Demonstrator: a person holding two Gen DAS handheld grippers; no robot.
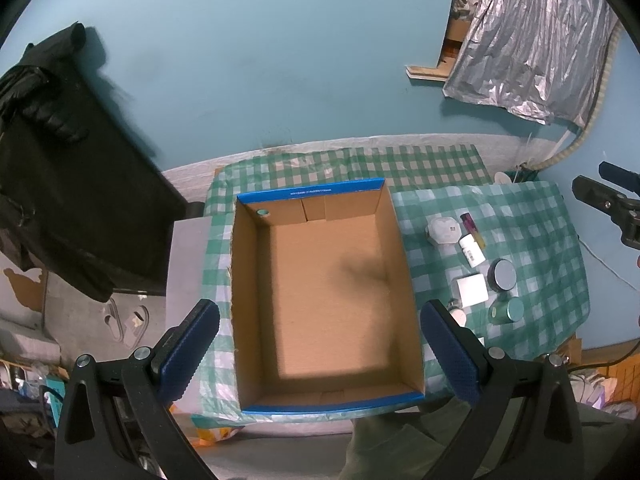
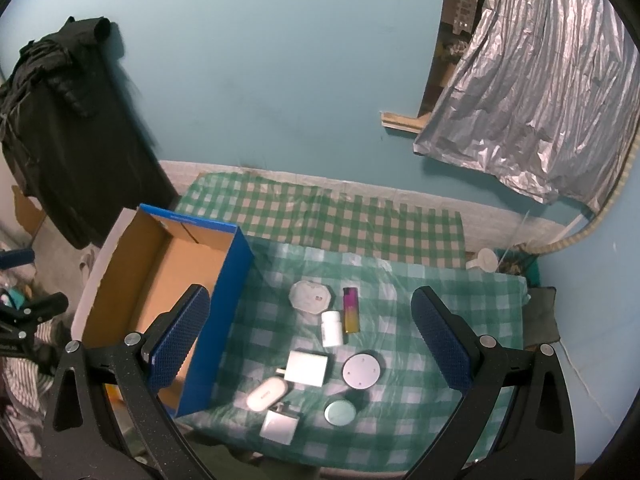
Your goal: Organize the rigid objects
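While both grippers hang wide open and empty above the table, the stock lies as follows, nearest first.

Right gripper [image 2: 310, 340]: jaws spread, nothing held, poised over the cluster. Left gripper [image 1: 320, 352]: jaws spread, nothing held, over the cardboard box [image 1: 328, 288], which is empty.

Items on the checked cloth [image 2: 440, 312], just right of the box:
- White square case [image 2: 279, 424], nearest edge; likely light, hard plastic; take across flat sides.
- Teal round tin [image 2: 340, 413]; smooth lid, probably slippery; grip across the rim.
- White oval case [image 2: 267, 392], touching the charger; rounded, may squirm; grip across its narrow width.
- White charger block [image 2: 307, 367]; stiff, flat faces, easiest hold.
- Grey round puck [image 2: 361, 371]; low, so grip at the edge.
- White pill bottle [image 2: 332, 328], lying down; light, may roll; grip across the body.
- Pink-yellow lighter [image 2: 351, 310]; slim, rigid; pinch the long sides.
- White octagonal jar [image 2: 311, 298], farthest; flat facets suit the pads.
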